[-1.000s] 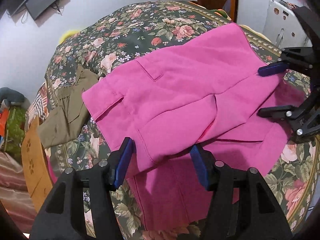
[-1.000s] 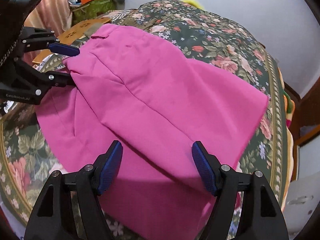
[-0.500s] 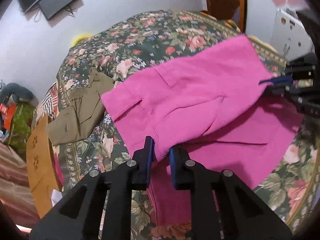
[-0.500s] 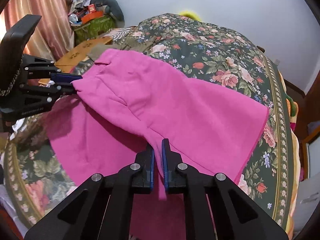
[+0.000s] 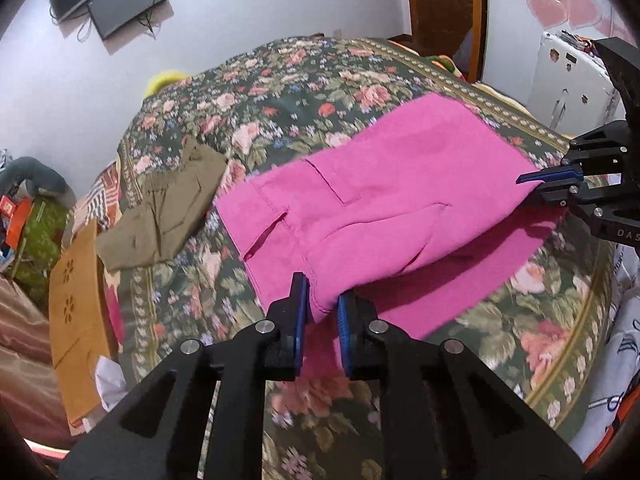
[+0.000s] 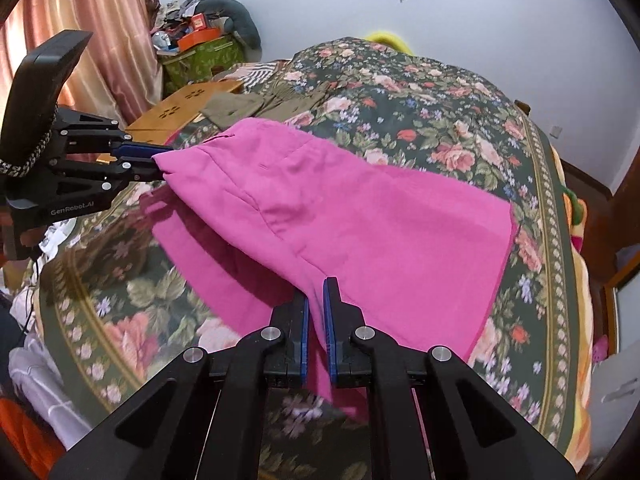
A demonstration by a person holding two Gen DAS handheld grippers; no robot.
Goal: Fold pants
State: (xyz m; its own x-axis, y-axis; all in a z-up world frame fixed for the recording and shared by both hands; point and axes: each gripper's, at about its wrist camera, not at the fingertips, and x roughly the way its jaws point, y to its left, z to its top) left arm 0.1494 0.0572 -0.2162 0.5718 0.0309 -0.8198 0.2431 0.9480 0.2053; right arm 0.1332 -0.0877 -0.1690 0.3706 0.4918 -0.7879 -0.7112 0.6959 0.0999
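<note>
The left wrist camera sits just behind the left tongs point(image 5: 322, 308), close above the bed point(image 5: 280, 92), looking toward the wall. The right one sits behind the right tongs point(image 6: 316, 312), looking the same way. Both see the pink pants point(image 5: 380, 200) and each other's tongs.

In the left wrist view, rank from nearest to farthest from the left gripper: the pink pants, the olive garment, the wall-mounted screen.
1. Pink pants: clamped in the left gripper, spreading right.
2. Olive garment: folded on the floral bedspread, up and to the left.
3. Wall-mounted screen: on the far wall, upper left.
</note>
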